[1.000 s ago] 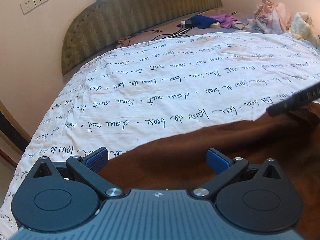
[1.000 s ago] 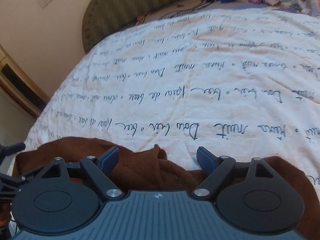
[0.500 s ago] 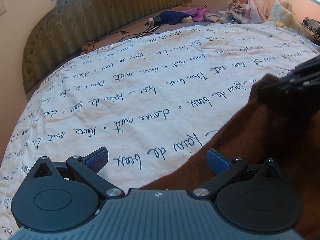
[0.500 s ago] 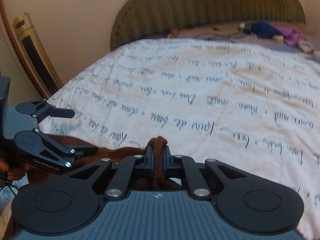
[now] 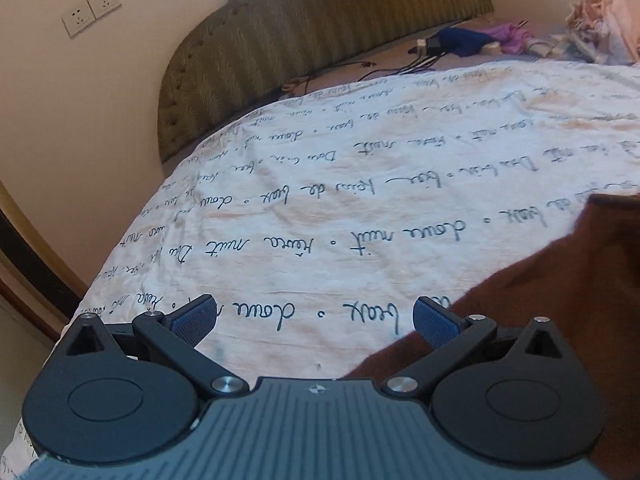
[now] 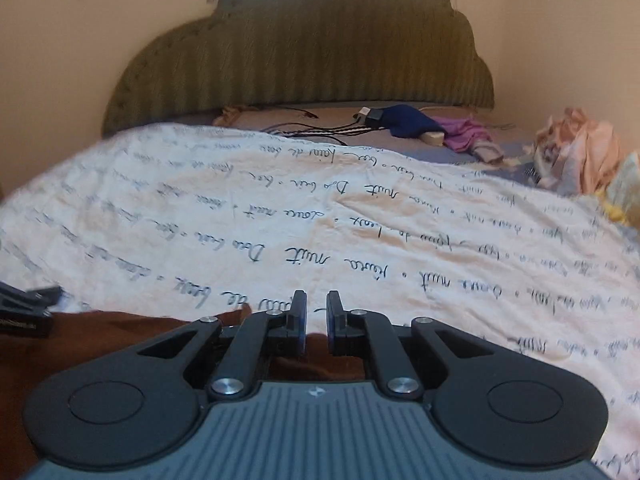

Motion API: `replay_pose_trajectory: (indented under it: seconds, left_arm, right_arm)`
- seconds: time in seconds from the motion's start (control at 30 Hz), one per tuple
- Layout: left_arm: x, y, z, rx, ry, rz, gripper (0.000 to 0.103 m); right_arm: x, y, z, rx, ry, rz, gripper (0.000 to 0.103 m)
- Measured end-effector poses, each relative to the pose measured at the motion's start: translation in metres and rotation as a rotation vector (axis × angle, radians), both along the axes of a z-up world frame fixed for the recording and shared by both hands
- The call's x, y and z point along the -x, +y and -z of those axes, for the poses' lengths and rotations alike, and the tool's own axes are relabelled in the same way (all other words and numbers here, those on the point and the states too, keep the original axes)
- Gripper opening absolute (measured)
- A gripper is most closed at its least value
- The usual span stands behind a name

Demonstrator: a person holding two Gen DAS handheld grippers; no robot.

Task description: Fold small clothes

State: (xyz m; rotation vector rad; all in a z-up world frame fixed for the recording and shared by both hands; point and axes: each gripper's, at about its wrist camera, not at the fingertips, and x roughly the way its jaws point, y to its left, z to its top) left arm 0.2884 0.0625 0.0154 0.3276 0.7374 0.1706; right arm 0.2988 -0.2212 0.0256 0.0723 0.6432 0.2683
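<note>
The left gripper (image 5: 314,317) stands wide open over the bed's near edge with nothing between its pads. The right gripper (image 6: 316,320) is nearly closed; a narrow gap shows at its tips, and whether it pinches the brown garment (image 6: 120,332) below cannot be told. The garment lies at the near edge of the script-printed sheet (image 6: 360,220). A green headboard (image 6: 300,52) backs the bed; loose clothes (image 6: 580,152) sit at its far right corner.

This was a home bedroom: a bed (image 6: 400,240) under a script-printed sheet, a scalloped green padded headboard (image 6: 304,52), wall sockets (image 5: 92,10), and loose clothes (image 6: 580,156) heaped near the far side.
</note>
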Motion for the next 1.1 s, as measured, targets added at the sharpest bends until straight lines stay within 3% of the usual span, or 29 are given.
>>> replay_pose_trajectory:
  seconds: [0.1, 0.17, 0.2, 0.23, 0.3, 0.37, 0.4, 0.43, 0.53, 0.57, 0.6, 0.67, 0.73, 0.77, 0.9, 1.0, 1.1]
  left_arm:
    - [0.025, -0.014, -0.002, 0.018, 0.025, 0.123, 0.103]
    - [0.026, -0.027, 0.014, -0.051, 0.069, 0.133, 0.103]
    - [0.024, -0.03, 0.022, -0.081, 0.082, 0.108, 0.103]
    - [0.026, -0.03, 0.025, -0.09, 0.084, 0.076, 0.103]
    - [0.037, -0.027, 0.019, -0.033, 0.064, 0.064, 0.103]
    - [0.064, -0.03, 0.003, 0.031, 0.034, 0.1, 0.103]
    - [0.08, -0.036, -0.003, 0.046, 0.019, 0.129, 0.103]
    - [0.097, -0.045, -0.007, 0.054, 0.006, 0.165, 0.103]
    - [0.143, -0.075, -0.008, 0.055, 0.003, 0.292, 0.103]
    - [0.157, -0.084, -0.006, 0.055, 0.005, 0.331, 0.103]
    - [0.172, -0.094, -0.002, 0.055, 0.012, 0.376, 0.103]
    - [0.201, -0.11, 0.008, 0.051, 0.033, 0.444, 0.103]
    - [0.225, -0.12, 0.018, 0.039, 0.051, 0.501, 0.103]
    - [0.235, -0.123, 0.021, 0.032, 0.052, 0.517, 0.103]
    - [0.268, -0.129, 0.027, 0.023, 0.036, 0.539, 0.103]
    - [0.278, -0.134, 0.024, 0.039, 0.009, 0.502, 0.103]
    - [0.282, -0.137, 0.021, 0.055, -0.003, 0.475, 0.103]
  right_arm:
    - [0.029, -0.031, 0.008, -0.049, 0.146, -0.124, 0.011]
    - [0.042, -0.041, 0.032, 0.009, 0.264, -0.138, 0.026]
    - [0.048, -0.046, 0.046, 0.092, 0.318, -0.104, 0.029]
    - [0.056, -0.054, 0.054, 0.149, 0.314, -0.067, 0.028]
    - [0.076, -0.081, 0.05, 0.136, 0.278, 0.027, 0.028]
    - [0.1, -0.101, 0.038, 0.272, 0.208, 0.242, 0.029]
    - [0.115, -0.105, 0.032, 0.343, 0.156, 0.306, 0.031]
    - [0.131, -0.109, 0.024, 0.338, 0.115, 0.303, 0.032]
    - [0.177, -0.112, 0.012, 0.059, 0.126, 0.076, 0.032]
    - [0.19, -0.103, 0.014, 0.008, 0.142, -0.019, 0.035]
    - [0.201, -0.09, 0.019, 0.009, 0.166, -0.103, 0.04]
    - [0.226, -0.068, 0.033, 0.128, 0.209, -0.184, 0.057]
    - [0.254, -0.061, 0.045, 0.248, 0.232, -0.206, 0.057]
    - [0.27, -0.069, 0.048, 0.255, 0.232, -0.194, 0.058]
    - [0.322, -0.139, 0.035, 0.101, 0.171, 0.005, 0.059]
    - [0.35, -0.197, 0.026, -0.048, 0.08, 0.285, 0.059]
    - [0.361, -0.257, 0.031, -0.277, 0.021, 0.583, 0.059]
